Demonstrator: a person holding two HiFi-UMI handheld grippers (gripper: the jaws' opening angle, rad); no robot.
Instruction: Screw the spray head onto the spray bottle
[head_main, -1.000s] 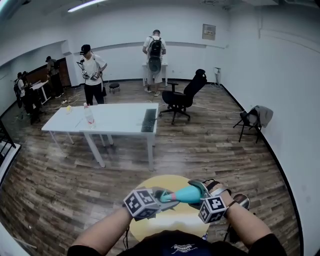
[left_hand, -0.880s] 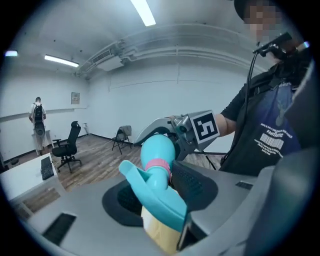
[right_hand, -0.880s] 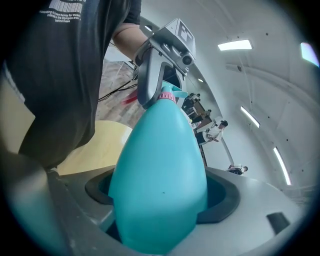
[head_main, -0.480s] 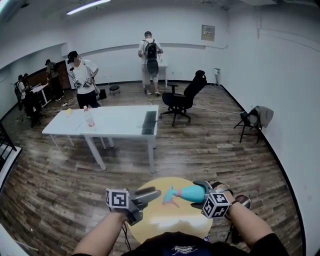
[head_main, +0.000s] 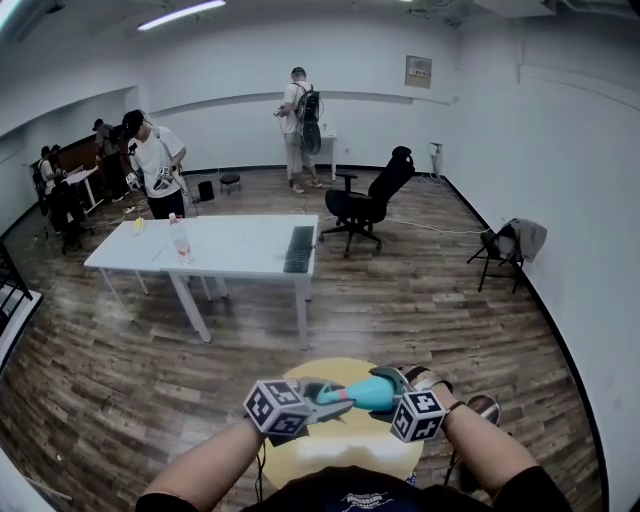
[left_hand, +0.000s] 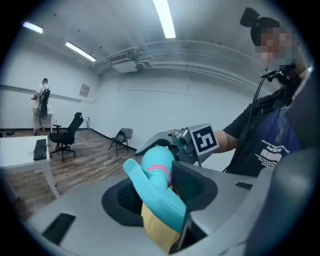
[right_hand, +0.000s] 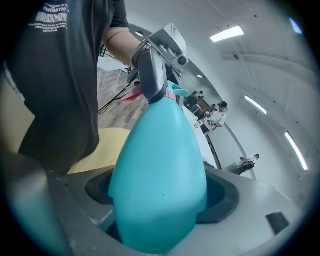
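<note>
A teal spray bottle lies nearly level in the air over a round yellow table. My right gripper is shut on its fat body, which fills the right gripper view. The teal spray head with a pink collar sits at the bottle's neck, pointing left in the head view. My left gripper has just been closing, and the spray head is now held between its jaws. From the right gripper view, the left gripper covers most of the head.
A white table with a keyboard and a clear bottle stands ahead. Behind it are a black office chair and, at right, a folding chair. Several people stand at the back and left.
Half a second ago the left gripper stood open to the left, apart from the spray head. It has come back right and closed on the head. The right gripper kept the bottle nearly still.
</note>
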